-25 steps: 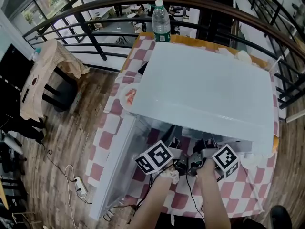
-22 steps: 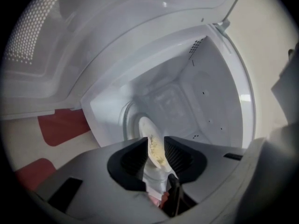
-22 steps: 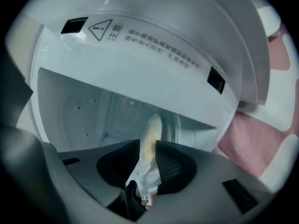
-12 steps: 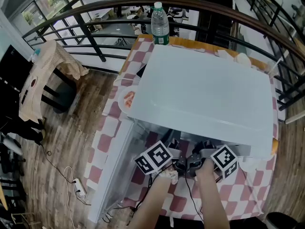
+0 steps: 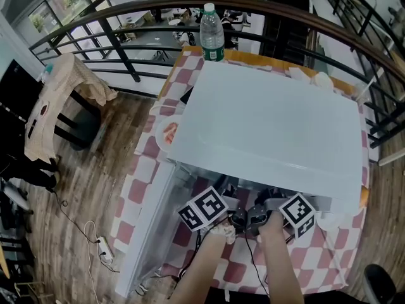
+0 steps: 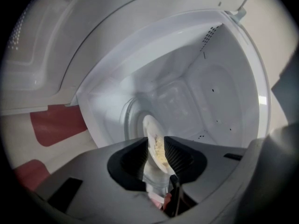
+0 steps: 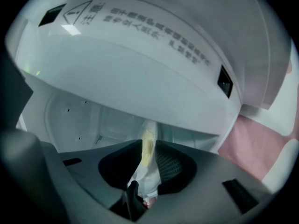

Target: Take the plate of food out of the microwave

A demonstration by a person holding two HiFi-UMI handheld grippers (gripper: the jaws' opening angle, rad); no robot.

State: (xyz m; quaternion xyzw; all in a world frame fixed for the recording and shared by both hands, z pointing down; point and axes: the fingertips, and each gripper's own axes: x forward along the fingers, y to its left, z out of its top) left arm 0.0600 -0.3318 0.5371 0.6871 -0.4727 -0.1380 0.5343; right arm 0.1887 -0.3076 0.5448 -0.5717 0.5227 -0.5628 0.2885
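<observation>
The white microwave [image 5: 272, 119] stands on the checked table with its door [image 5: 152, 227] swung open to the left. Both grippers reach side by side into its mouth. The white plate [image 6: 150, 129] carries yellow food [image 6: 160, 155] and shows edge-on inside the cavity. My left gripper [image 6: 156, 146] is shut on the plate's rim. In the right gripper view the plate [image 7: 149, 129] runs between the jaws of my right gripper [image 7: 149, 148], which are closing onto it, pads at both faces. In the head view the left gripper [image 5: 229, 195] and right gripper [image 5: 272, 195] have their tips hidden under the microwave's top.
A water bottle [image 5: 212, 33] stands behind the microwave. A second plate with reddish food [image 5: 168, 132] lies on the table by its left side. A black railing [image 5: 126, 18] curves behind, a cloth-draped chair [image 5: 57, 100] stands at left, and a power strip [image 5: 104, 249] lies on the wooden floor.
The head view has shifted slightly. Both grippers stay at the microwave's mouth in nearly the same place.
</observation>
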